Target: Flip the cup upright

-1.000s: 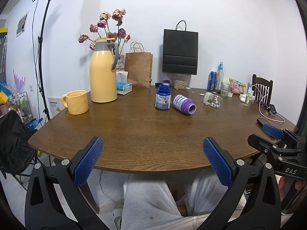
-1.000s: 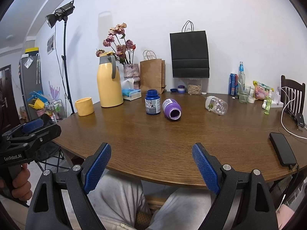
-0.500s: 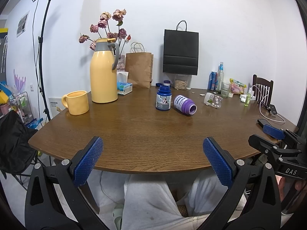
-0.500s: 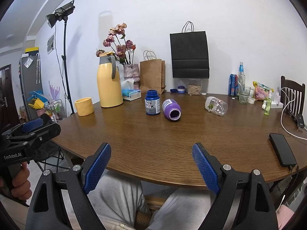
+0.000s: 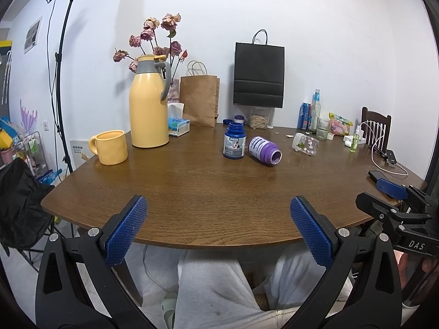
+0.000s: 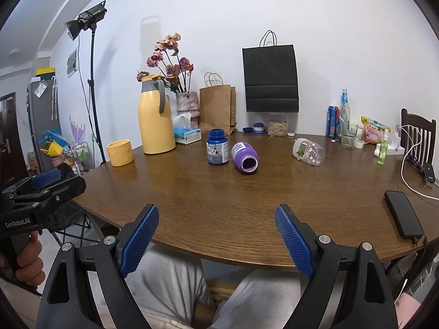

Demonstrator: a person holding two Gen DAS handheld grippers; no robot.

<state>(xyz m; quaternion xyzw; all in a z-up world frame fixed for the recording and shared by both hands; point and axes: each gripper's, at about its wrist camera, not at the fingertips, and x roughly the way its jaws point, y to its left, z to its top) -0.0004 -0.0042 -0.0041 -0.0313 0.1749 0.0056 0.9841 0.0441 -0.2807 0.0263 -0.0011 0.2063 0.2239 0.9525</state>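
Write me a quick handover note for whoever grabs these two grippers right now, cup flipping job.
Left gripper: open, empty, held at the near table edge.
Right gripper: open, empty, also at the near edge.
Purple container: lying on its side mid-table, open mouth toward the grippers, just right of the upright blue bottle. A clear jar also lies on its side further right. Yellow mug already stands upright by the yellow jug.
Done: nothing yet, nothing touched.
Left: reach in, grasp the tipped container, stand it upright, release.
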